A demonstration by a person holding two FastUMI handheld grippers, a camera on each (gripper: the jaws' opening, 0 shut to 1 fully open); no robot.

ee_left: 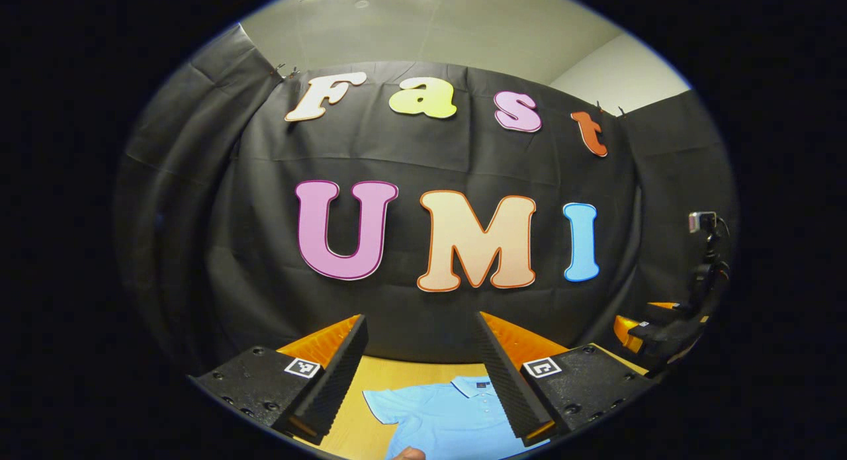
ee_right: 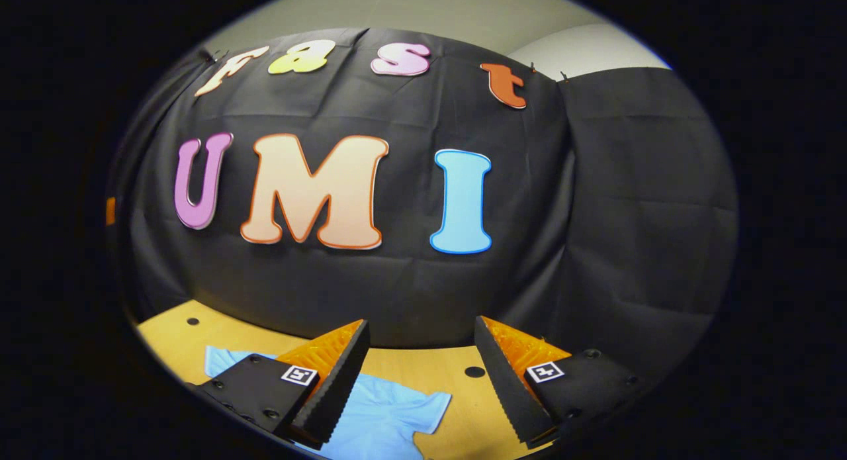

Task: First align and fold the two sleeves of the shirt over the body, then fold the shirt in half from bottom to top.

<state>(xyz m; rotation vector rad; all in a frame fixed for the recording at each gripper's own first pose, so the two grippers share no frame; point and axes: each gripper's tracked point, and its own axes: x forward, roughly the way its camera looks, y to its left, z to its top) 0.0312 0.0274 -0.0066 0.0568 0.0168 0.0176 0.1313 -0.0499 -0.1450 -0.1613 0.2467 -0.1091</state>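
Note:
A light blue polo shirt (ee_left: 440, 414) lies flat on the wooden table (ee_left: 390, 374), collar toward the booth's wall. In the left gripper view my left gripper (ee_left: 420, 374) hangs open above it, with the collar and one spread sleeve between its fingers. In the right gripper view the same shirt (ee_right: 390, 414) shows at the bottom, one short sleeve stretched to the right. My right gripper (ee_right: 420, 377) is open above that sleeve, holding nothing. The other gripper (ee_left: 652, 331) appears at the right edge of the left gripper view.
The black cloth wall stands close behind the table's far edge. Small round holes (ee_right: 474, 372) dot the tabletop (ee_right: 172, 334). A small camera on a stand (ee_left: 705, 231) sits at the far right of the left gripper view. A fingertip (ee_left: 410, 453) shows at that view's bottom edge.

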